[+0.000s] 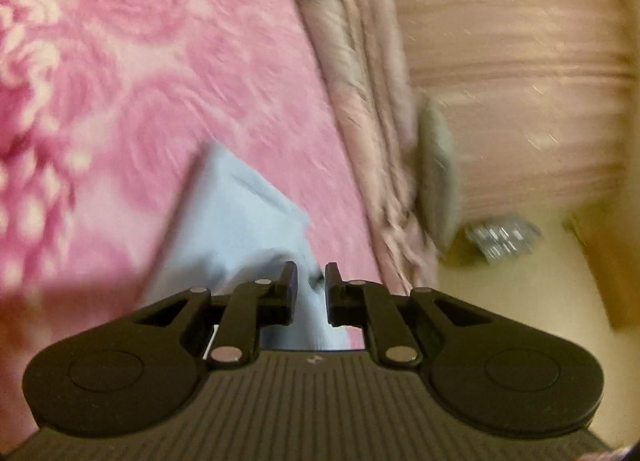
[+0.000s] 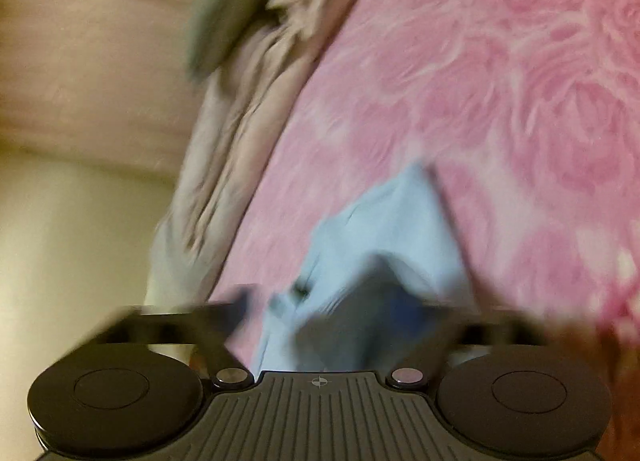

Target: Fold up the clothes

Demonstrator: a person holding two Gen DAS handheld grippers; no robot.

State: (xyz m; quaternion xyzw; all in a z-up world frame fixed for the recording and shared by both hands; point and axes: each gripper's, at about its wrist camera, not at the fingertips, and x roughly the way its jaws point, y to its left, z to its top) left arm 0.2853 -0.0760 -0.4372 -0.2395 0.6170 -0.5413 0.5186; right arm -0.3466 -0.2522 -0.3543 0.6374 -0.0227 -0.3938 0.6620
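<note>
The left gripper (image 1: 311,293) stands nearly closed, with a narrow gap, and light blue garment (image 1: 244,229) lies between and ahead of its fingers; whether the pads press it cannot be told. The right gripper (image 2: 352,309) is spread wide, the same cloth loose between. Beneath lies a pink rose-patterned blanket (image 1: 160,81).

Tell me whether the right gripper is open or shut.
Open. The right gripper's fingers are spread wide to either side, and the blue garment lies between them unpinched.
</note>
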